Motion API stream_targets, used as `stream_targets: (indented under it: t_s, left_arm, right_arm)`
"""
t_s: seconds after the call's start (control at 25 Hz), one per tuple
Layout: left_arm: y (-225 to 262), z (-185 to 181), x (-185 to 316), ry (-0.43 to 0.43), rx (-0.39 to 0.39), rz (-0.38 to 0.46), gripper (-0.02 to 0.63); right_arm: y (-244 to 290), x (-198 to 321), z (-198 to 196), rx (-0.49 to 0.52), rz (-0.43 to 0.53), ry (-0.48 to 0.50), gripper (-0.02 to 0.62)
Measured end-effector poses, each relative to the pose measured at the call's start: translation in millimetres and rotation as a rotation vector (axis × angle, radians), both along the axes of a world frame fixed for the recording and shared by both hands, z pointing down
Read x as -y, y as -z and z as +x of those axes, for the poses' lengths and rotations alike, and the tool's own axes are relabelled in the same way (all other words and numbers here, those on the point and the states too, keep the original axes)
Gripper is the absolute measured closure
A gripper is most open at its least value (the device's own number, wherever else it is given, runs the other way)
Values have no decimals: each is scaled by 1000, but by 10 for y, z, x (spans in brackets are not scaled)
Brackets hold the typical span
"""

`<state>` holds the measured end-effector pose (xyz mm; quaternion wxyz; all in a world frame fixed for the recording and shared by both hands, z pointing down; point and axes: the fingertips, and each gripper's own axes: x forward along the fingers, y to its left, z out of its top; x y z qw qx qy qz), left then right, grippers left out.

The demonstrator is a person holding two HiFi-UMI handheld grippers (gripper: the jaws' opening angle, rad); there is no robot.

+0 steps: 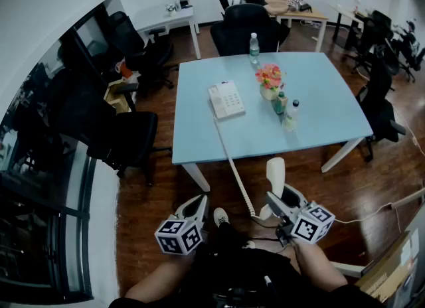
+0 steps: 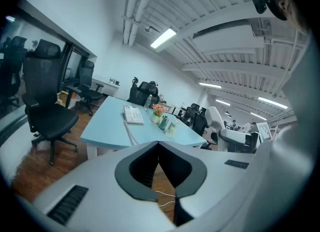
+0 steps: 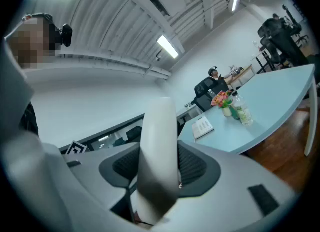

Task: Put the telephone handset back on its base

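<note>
Right gripper view: right tongs (image 3: 159, 170) clamped on the white plastic telephone handset (image 3: 159, 136), which stands upright between the pads. It is out over the brown wood floor (image 1: 153, 233), short of the tabletop. Left tongs (image 2: 158, 146) are pinched together with nothing in them. I judge this the carry step, with the handset well apart from its base. Next I'd reach forward past the near edge of the pale blue tabletop (image 1: 319, 124), line up over the white push-button telephone base (image 1: 226, 99), lower and let go. I'd also mind the white coiled cord (image 1: 232, 162). Count: one handset, one base, one cord, one pot of pink flowers (image 1: 269, 81), three plastic bottles (image 1: 290, 115).
</note>
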<state>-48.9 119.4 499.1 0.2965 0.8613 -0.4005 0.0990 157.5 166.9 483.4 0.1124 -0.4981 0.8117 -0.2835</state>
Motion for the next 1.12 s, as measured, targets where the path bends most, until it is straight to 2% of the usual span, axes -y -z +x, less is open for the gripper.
stream_targets:
  t_s: [0.32, 0.8, 1.12]
  left_arm:
    - [7, 29, 482, 6, -10, 3, 606]
    - [-6, 33, 1493, 17, -58, 9, 606]
    - [-38, -59, 2170, -25, -80, 4, 606]
  right_arm:
    - [39, 403, -11, 5, -15, 0, 362]
    - [147, 1281, -36, -29, -47, 3, 362]
    - [165, 1935, -110, -45, -65, -43, 362]
